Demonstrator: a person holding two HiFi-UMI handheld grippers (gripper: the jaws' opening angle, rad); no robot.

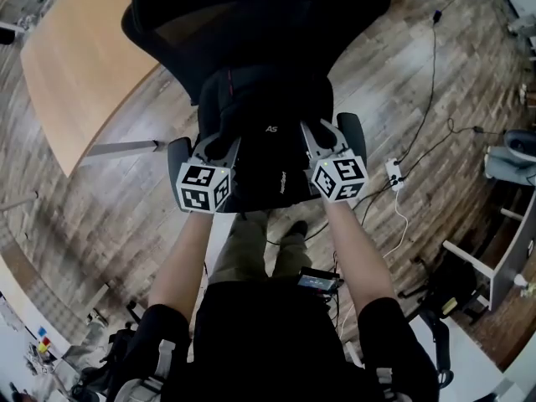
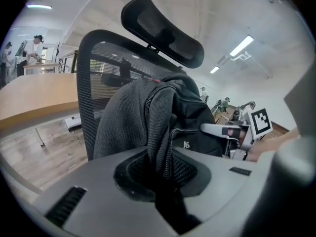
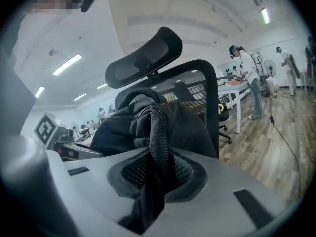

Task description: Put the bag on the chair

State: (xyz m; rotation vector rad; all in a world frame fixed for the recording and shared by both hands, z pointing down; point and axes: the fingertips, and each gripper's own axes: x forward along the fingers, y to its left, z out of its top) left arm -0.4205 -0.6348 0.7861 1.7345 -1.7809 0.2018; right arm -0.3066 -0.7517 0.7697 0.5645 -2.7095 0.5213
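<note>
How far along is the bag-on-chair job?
Done: bag looks settled on the chair seat, against the backrest. In hand: its straps run through both tongs; right tongs clamped, left tongs unclear. Left: release and pull back.

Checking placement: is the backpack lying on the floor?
No, the backpack sits on the office chair, between its armrests.

Note the light wooden table (image 1: 75, 57) at your upper left. On the plank floor (image 1: 126, 199) to your right lies a white power strip (image 1: 394, 172), with a black cable (image 1: 433, 65) beyond.
</note>
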